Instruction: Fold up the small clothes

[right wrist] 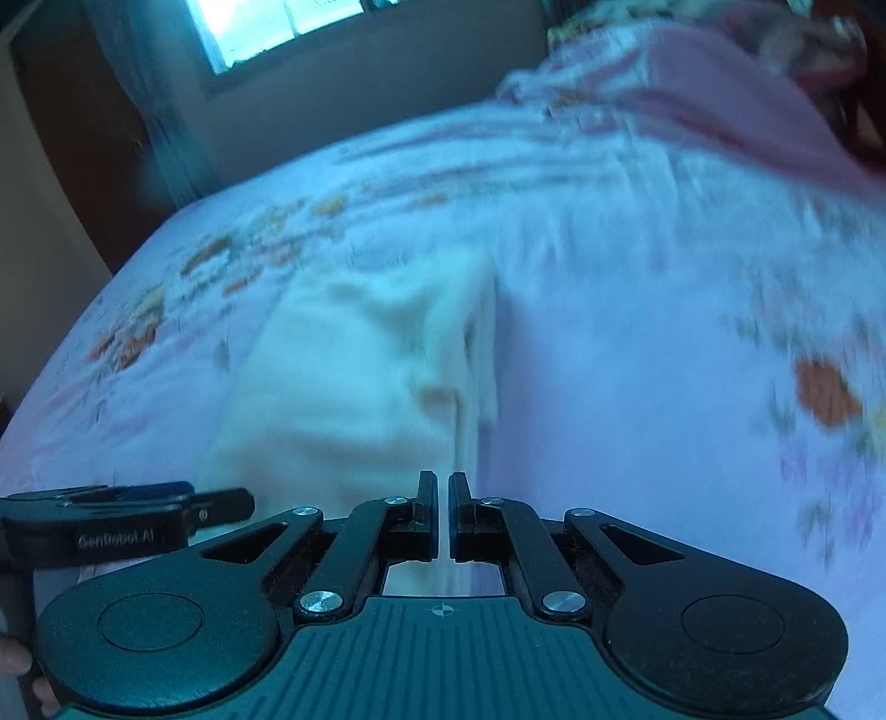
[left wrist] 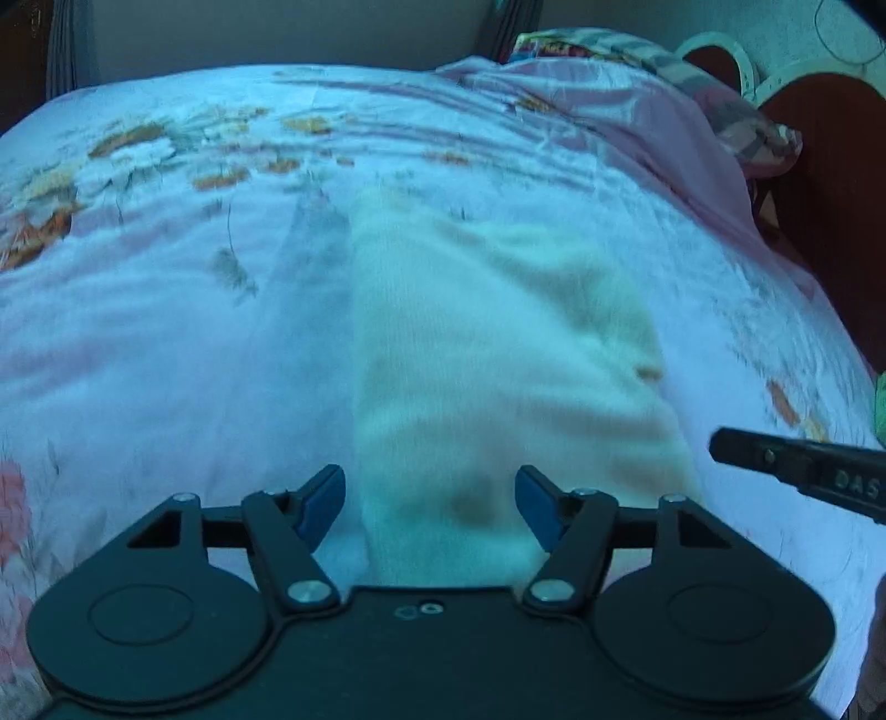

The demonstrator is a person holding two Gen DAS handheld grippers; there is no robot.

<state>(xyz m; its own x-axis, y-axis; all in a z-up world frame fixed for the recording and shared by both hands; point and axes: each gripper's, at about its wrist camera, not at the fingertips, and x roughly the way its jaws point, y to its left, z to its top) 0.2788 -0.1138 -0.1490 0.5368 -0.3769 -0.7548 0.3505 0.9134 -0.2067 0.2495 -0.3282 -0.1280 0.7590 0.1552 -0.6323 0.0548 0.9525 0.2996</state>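
A small cream-white garment (left wrist: pixel 498 354) lies flat on the floral bedsheet (left wrist: pixel 166 332), folded into a long strip. My left gripper (left wrist: pixel 430 507) is open and empty, its blue pads either side of the garment's near end, just above it. My right gripper (right wrist: pixel 442 512) is shut with nothing visibly between its fingers, over the garment's right edge (right wrist: pixel 360 376) near its near end. The right gripper also shows at the right edge of the left wrist view (left wrist: pixel 797 465). The left gripper shows at the lower left of the right wrist view (right wrist: pixel 127 515).
The bedsheet (right wrist: pixel 637 343) covers a wide bed. A pink blanket and patterned pillows (left wrist: pixel 664 111) lie at the far right. A dark wooden headboard (left wrist: pixel 830 194) stands on the right. A window (right wrist: pixel 260 27) and a curtain are beyond the bed's far side.
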